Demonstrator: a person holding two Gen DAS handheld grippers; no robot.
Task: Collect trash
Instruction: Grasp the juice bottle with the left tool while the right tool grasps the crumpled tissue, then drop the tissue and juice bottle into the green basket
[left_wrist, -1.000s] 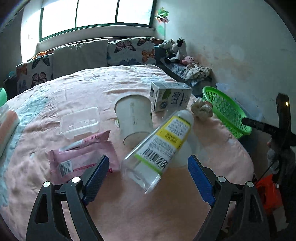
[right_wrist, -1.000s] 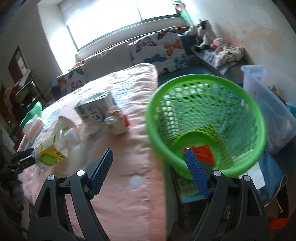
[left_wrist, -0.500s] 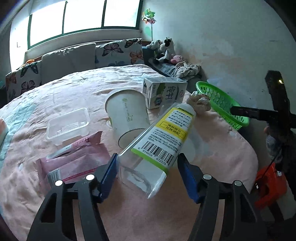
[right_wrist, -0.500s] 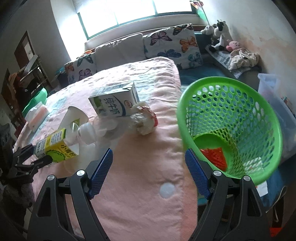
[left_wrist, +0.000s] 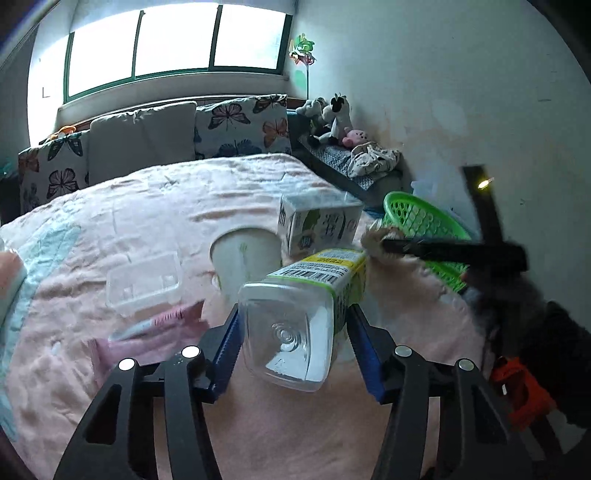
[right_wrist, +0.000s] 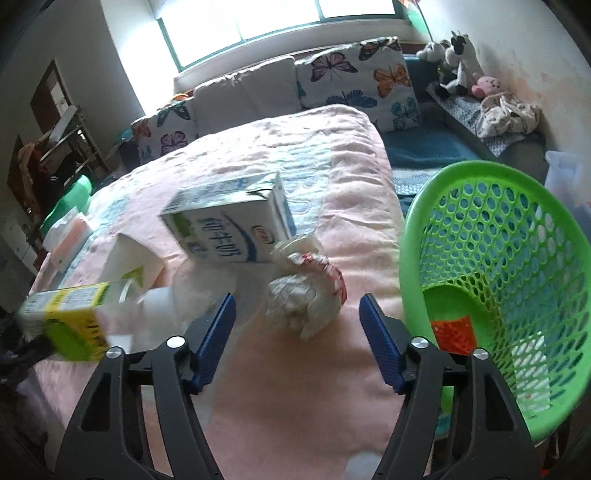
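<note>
So the bed (left_wrist: 155, 206) takes up most of both views, pink quilted cover, butterfly pillows (right_wrist: 354, 70) along its head edge under the window. Off the bed's side edge sits the green basket (right_wrist: 491, 280), mesh walls, tilted toward the right wrist camera, with something orange showing at the bottom.

On the bed near that same side edge there's a milk carton (right_wrist: 229, 229) lying on its side. A white paper cup (left_wrist: 245, 258) lies tipped over just beside it. A clear plastic bottle (left_wrist: 295, 325) with a yellow and green label is caught between the blue pads of the left hand-held gripper (left_wrist: 293, 347); its jaws are closing on the bottle's base end and the pads look pressed against both sides. The bottle is lifted off the cover, neck pointing toward the carton.

A clear plastic tray (left_wrist: 146, 282) and a pink wrapper (left_wrist: 155, 332) lie further in from the edge, close together.

Smallest bit: a crumpled wad of wrapper (right_wrist: 306, 288) touching the carton's corner. The right hand-held gripper (right_wrist: 297, 339) hovers right in front of it, jaws closing but still apart, not touching the wad.
</note>
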